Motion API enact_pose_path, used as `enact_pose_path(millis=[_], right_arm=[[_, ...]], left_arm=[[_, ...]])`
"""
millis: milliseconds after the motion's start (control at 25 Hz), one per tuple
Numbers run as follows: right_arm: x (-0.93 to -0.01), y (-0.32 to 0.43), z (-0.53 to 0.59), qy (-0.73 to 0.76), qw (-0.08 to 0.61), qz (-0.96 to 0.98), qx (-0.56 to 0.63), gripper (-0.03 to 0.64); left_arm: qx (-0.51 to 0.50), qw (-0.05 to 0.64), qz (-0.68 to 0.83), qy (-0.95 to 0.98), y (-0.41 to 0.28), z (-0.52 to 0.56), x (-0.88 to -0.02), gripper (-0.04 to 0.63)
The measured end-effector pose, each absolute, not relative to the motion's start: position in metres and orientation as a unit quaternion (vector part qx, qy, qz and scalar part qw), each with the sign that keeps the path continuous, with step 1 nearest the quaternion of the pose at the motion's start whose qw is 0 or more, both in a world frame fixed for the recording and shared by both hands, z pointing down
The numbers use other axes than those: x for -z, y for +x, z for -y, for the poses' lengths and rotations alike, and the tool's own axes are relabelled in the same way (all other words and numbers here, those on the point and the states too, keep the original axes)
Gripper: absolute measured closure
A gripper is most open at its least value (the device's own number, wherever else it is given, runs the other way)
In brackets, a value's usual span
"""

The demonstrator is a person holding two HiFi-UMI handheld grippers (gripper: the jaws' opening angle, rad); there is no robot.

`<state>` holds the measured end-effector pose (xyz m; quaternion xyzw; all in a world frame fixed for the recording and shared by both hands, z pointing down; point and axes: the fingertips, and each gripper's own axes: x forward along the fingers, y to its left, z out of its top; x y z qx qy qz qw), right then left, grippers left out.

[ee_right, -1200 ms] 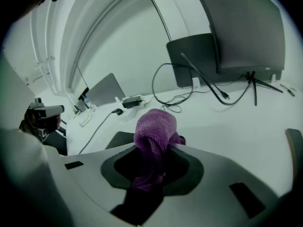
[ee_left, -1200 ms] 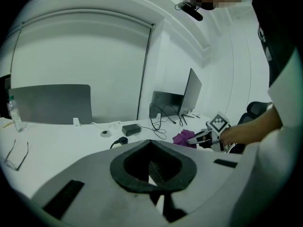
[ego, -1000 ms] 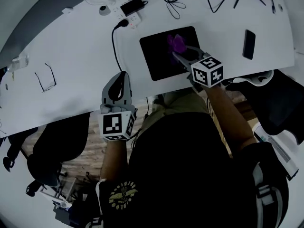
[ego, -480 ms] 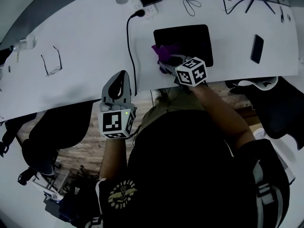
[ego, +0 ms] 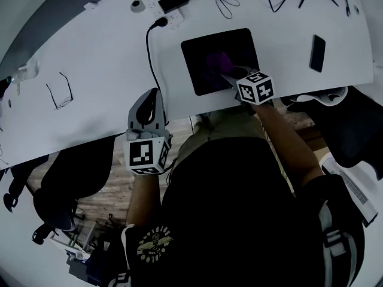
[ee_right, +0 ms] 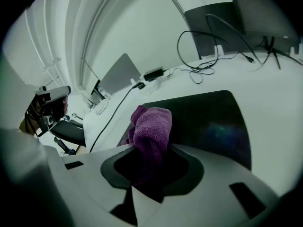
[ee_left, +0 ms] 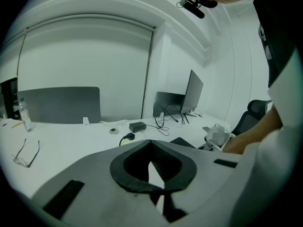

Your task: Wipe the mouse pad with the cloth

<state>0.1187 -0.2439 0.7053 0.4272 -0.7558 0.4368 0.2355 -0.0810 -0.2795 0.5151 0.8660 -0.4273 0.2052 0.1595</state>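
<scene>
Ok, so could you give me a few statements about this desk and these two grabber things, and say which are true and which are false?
1. The right gripper holds a purple cloth. True.
2. The cloth rests on bare white table. False: it sits on the black mouse pad.
3. The left gripper holds a second cloth. False: its fingers are closed with nothing between them.
4. A pair of glasses lies on the table, left of the mouse pad. True.
5. The phone lies on the mouse pad. False: it lies on the table to the pad's right.
</scene>
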Motion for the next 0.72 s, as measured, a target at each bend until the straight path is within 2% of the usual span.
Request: enact_pose_path(millis=[440, 720], right_arm=[[-0.71, 0.208, 0.226, 0.498, 0.227, 0.709, -0.445, 0.503], [-0.704, 0.248, 0.213, 0.531, 0.247, 0.687, -0.431, 0.503]], left_arm=[[-0.201, 0.145, 0.398, 0.883, -0.04, 0.294, -0.508, 0.594], [-0.188, 0.115, 0.402, 0.889, -0.039, 0.301, -0.477, 0.593]])
